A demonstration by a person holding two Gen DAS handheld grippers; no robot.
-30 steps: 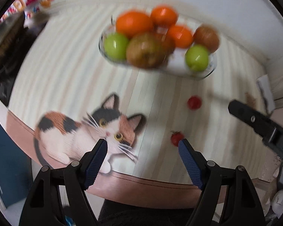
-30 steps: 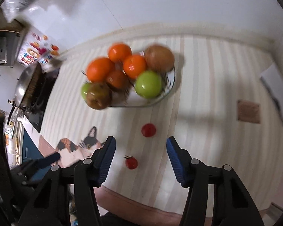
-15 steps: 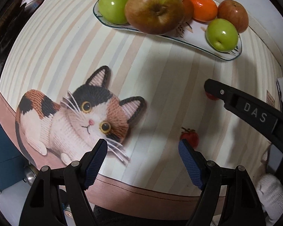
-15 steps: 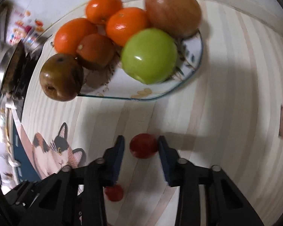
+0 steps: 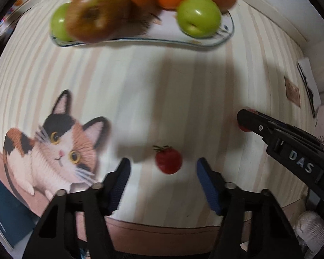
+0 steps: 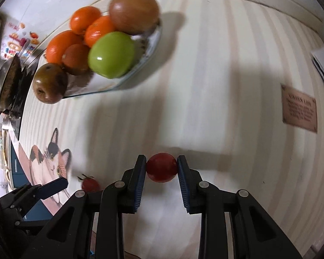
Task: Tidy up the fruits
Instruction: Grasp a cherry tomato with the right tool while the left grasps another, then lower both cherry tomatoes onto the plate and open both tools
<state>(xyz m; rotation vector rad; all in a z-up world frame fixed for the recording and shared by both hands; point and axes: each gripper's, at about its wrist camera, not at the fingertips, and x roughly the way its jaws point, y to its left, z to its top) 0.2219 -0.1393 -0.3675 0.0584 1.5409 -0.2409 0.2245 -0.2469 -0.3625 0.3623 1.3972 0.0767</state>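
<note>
A glass plate point(image 5: 223, 40) holds green apples, brown apples and oranges; it also shows in the right wrist view point(image 6: 140, 67). A stemmed cherry tomato point(image 5: 168, 160) lies on the striped mat between the fingers of my open left gripper point(image 5: 163, 171), untouched. It shows in the right wrist view too point(image 6: 90, 184). My right gripper point(image 6: 161, 168) is shut on a stemless cherry tomato point(image 6: 161, 168), both pads touching it, close to the mat. In the left wrist view that tomato point(image 5: 244, 127) is mostly hidden behind the right gripper's finger.
A cat picture point(image 5: 54, 146) is printed on the mat at the left. A brown label point(image 6: 299, 113) lies on the mat at the right, with a white paper point(image 5: 308, 84) beyond it. The table's front edge point(image 5: 162, 231) is just below my left gripper.
My right gripper has closed onto the stemless tomato. My left gripper has moved right, so the stemmed tomato now lies between its fingers, and its jaws have narrowed.
</note>
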